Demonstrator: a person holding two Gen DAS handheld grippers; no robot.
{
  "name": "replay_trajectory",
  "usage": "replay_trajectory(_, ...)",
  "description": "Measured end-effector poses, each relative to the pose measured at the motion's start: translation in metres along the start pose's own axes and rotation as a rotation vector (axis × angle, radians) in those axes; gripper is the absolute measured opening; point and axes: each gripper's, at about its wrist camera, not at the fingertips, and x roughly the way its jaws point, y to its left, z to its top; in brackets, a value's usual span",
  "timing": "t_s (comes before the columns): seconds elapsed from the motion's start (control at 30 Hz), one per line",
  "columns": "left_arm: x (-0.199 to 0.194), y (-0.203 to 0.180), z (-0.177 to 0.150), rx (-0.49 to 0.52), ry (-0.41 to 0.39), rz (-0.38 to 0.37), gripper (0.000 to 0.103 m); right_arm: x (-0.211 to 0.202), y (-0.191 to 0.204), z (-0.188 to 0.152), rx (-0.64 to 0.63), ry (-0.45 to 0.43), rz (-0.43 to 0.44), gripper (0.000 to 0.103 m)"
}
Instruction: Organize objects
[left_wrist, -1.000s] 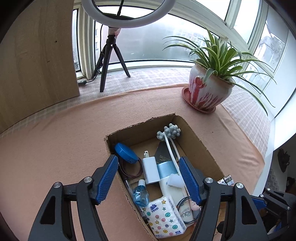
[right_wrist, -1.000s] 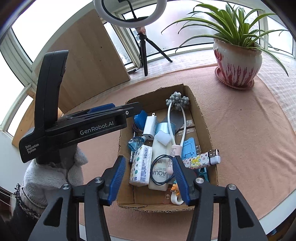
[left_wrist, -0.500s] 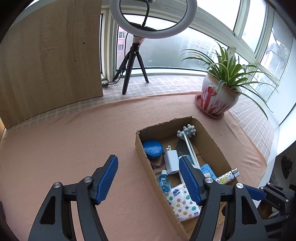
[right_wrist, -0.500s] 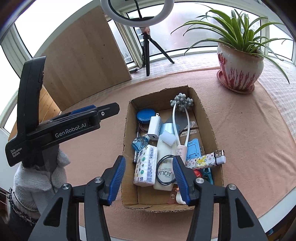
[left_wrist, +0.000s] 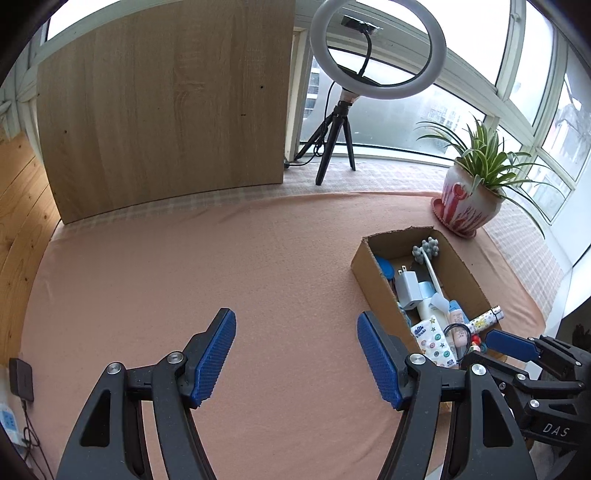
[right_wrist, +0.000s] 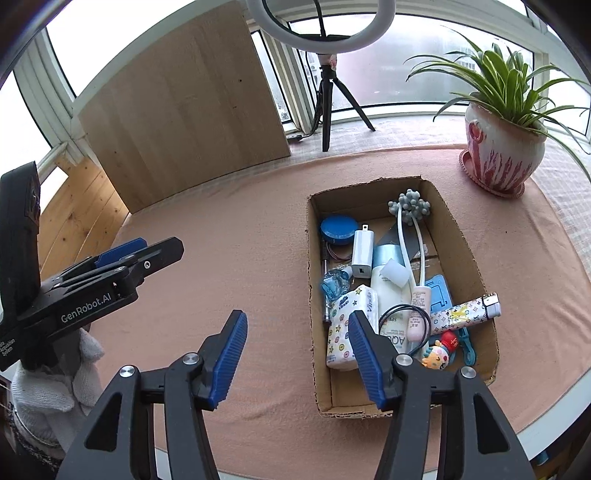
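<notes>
An open cardboard box (right_wrist: 466, 254) lies on the pink cloth. In it are a blue round tin (right_wrist: 339, 229), a white charger (right_wrist: 362, 254), a star-print tissue pack (right_wrist: 345, 325), a white lotion bottle (right_wrist: 388, 291), a patterned lighter (right_wrist: 465, 314), a grey ball-headed stick (right_wrist: 410, 210) and several other small items. My right gripper (right_wrist: 297, 326) hovers over the box's near left wall. Its jaws are opening with nothing between them. My left gripper (left_wrist: 295, 332) stands open over bare cloth, left of the box (left_wrist: 373, 280).
A potted plant (right_wrist: 502, 147) stands on a saucer beyond the box. A ring light on a tripod (left_wrist: 369, 55) and a wooden board (left_wrist: 166, 110) stand at the back. A gloved hand (right_wrist: 48, 387) holds the left gripper. The table edge runs along the near right.
The left gripper has swung left, off the box and over bare cloth. The right gripper has drifted back and to the left, and its jaws stand a little wider.
</notes>
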Motion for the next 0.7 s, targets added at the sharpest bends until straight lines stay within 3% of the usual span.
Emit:
replay_trajectory(0.23,-0.033,0.05,-0.023,-0.041,-0.009,0.053,0.076,0.006,0.044,-0.003,-0.044,-0.007,-0.018,0.055)
replay_trajectory(0.47,-0.061,0.091,-0.049,-0.09,-0.015,0.085,0.082,0.017,0.087,-0.012,-0.104,-0.007,-0.042,0.067)
replay_trajectory(0.7,-0.082,0.116,-0.069,-0.122,-0.015,0.113,0.086,0.021,0.117,-0.02,-0.138,-0.02,-0.05,0.069)
